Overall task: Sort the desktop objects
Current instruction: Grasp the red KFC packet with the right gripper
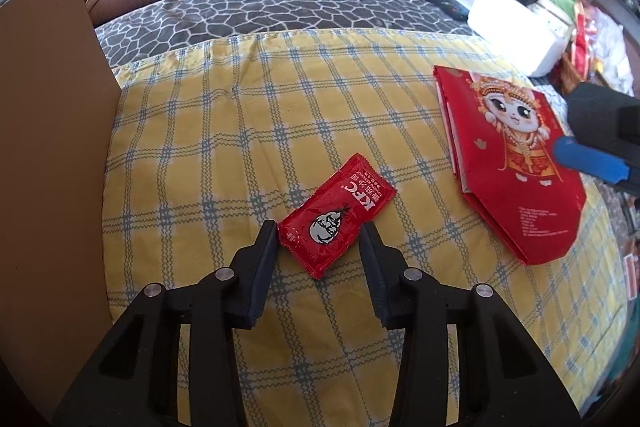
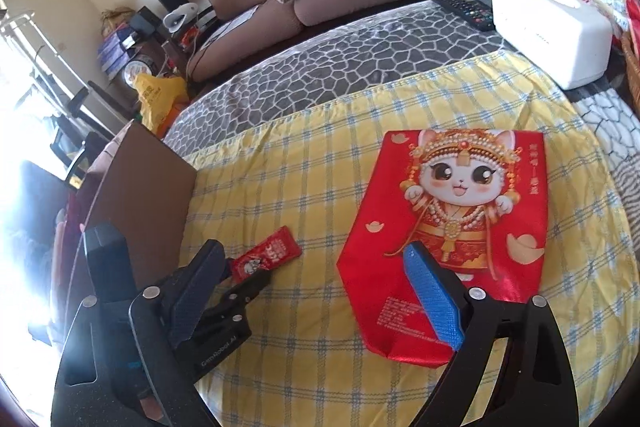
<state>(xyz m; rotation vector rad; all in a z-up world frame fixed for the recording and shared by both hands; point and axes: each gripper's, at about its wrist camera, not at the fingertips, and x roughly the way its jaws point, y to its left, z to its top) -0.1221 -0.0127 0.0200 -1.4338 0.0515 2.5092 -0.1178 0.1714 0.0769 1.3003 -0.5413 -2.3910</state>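
Note:
A red KFC ketchup packet (image 1: 337,215) lies flat on the yellow checked cloth (image 1: 240,131). My left gripper (image 1: 322,233) is open, with its jaws either side of the packet's near end, low over the cloth. A flat red paper bag with a cartoon cat (image 1: 516,155) lies to the right. In the right wrist view the packet (image 2: 266,259) lies at the left gripper's tips and the bag (image 2: 452,227) lies ahead. My right gripper (image 2: 316,259) is wide open and empty, its blue-padded finger (image 2: 434,297) above the bag's near end.
A brown cardboard box (image 1: 52,147) stands at the left edge of the cloth. A white box (image 2: 552,27) and remote controls (image 2: 466,7) sit at the back right on the grey patterned cover. A sofa with cushions is behind.

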